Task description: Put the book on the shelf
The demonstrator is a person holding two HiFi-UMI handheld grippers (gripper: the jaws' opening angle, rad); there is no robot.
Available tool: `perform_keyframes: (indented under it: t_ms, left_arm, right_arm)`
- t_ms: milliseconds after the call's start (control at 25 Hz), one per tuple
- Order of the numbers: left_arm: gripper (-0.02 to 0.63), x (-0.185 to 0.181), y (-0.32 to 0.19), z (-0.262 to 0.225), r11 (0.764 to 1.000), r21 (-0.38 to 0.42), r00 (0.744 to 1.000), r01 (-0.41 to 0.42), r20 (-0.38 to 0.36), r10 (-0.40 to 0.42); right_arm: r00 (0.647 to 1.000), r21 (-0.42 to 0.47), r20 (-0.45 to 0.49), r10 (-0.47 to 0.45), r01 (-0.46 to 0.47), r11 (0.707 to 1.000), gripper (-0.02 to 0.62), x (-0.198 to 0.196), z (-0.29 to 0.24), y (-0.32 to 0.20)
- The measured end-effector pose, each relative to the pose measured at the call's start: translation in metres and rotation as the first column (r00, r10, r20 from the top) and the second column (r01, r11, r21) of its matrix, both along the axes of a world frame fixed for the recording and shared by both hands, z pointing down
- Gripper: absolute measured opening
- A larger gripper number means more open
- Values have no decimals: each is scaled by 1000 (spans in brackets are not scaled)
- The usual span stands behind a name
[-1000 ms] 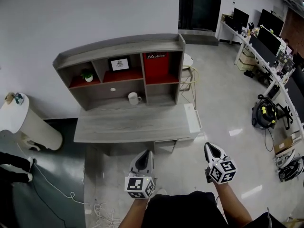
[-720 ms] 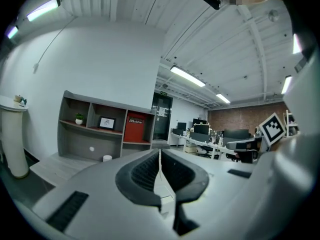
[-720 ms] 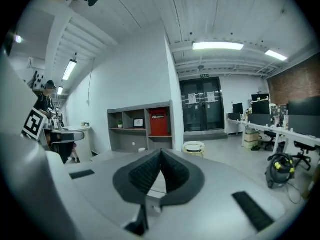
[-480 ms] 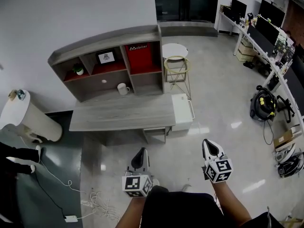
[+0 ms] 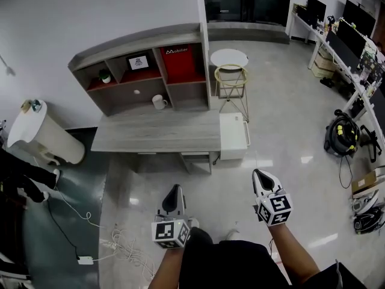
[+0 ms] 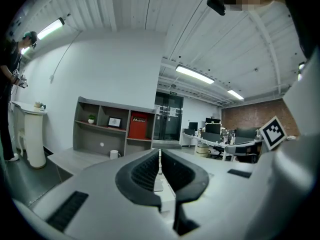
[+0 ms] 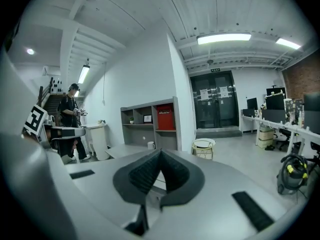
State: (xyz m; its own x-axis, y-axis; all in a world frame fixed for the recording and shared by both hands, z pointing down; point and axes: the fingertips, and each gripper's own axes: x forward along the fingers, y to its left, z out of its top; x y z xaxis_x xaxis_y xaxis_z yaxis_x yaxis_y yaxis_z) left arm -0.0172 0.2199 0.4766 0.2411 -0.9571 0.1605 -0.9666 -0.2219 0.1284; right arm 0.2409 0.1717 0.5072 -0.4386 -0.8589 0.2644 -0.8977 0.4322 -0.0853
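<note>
A red book (image 5: 175,61) with white lettering stands upright in the top right compartment of the grey shelf unit (image 5: 141,80), which sits at the back of a grey desk (image 5: 156,134). Both grippers hover over the floor, well short of the desk. My left gripper (image 5: 174,189) is shut and holds nothing. My right gripper (image 5: 259,175) is also shut and empty. The left gripper view has the closed left gripper (image 6: 160,152) in front, with the book (image 6: 138,126) far behind it. The right gripper view shows the right gripper (image 7: 160,151) closed and the book (image 7: 165,117) far off.
A white mug (image 5: 159,102), a small plant (image 5: 106,76) and a framed picture (image 5: 138,62) sit in the shelf. A white drawer unit (image 5: 233,136) and a round wire stool (image 5: 229,71) stand right of the desk. Cables (image 5: 123,245) lie on the floor at left, beside a person (image 5: 18,179).
The desk and shelf now lie farther from both grippers than a second ago, and the round stool has come into view. Both grippers stayed shut.
</note>
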Motion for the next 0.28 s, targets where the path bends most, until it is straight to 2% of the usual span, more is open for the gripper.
perform_keyframes:
  t_ms: [280]
  left_arm:
    - [18, 23, -7, -3, 1000, 17, 1000, 8, -11, -8]
  right_arm:
    - [995, 25, -82, -56, 58, 998, -2, -8, 4, -3]
